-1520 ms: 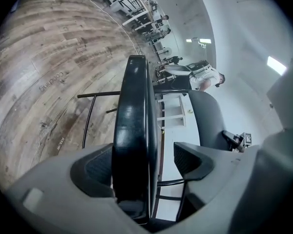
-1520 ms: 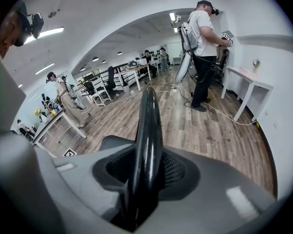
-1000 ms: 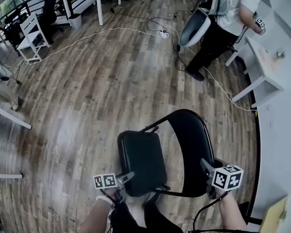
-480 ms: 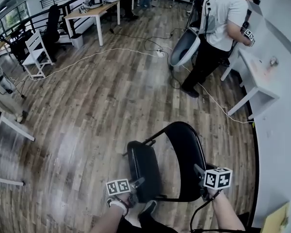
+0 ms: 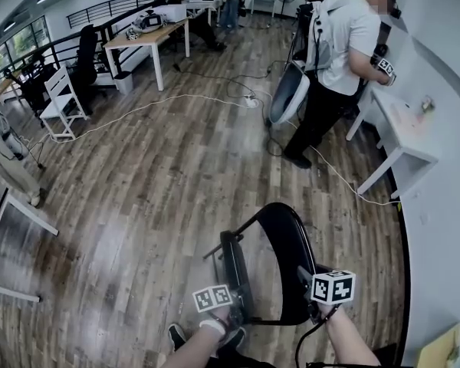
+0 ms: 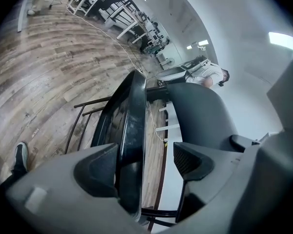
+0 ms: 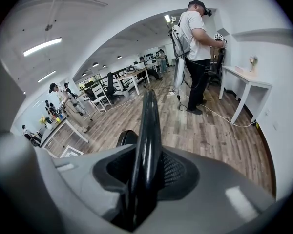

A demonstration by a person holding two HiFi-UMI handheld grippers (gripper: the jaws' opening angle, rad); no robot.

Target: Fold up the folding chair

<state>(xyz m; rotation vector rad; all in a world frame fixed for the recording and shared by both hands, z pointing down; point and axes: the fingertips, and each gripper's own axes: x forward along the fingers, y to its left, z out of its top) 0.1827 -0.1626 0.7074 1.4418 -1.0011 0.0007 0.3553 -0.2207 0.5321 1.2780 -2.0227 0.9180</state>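
Note:
The black folding chair stands right in front of me, its seat (image 5: 236, 271) tipped up on edge close to the backrest (image 5: 287, 251). My left gripper (image 5: 231, 308) is at the seat's near edge. In the left gripper view the seat (image 6: 129, 111) passes between the jaws of the left gripper (image 6: 146, 155) and rests against the left pad only; a gap shows at the right pad, so it is open. My right gripper (image 5: 307, 277) holds the backrest's side. The thin backrest edge (image 7: 149, 126) runs between the closing jaws of the right gripper (image 7: 146, 172), whose pads press on it.
A person (image 5: 333, 60) stands at a white table (image 5: 402, 129) against the right wall. A white cable (image 5: 161, 102) trails over the wood floor. A white chair (image 5: 61, 90) and desks stand far left; a white table leg (image 5: 15, 213) is near left. My shoe (image 5: 176, 334) is below the chair.
The seat has swung from flat to nearly upright against the backrest. My left gripper has risen and moved right with it. The right gripper has lifted a little on the backrest.

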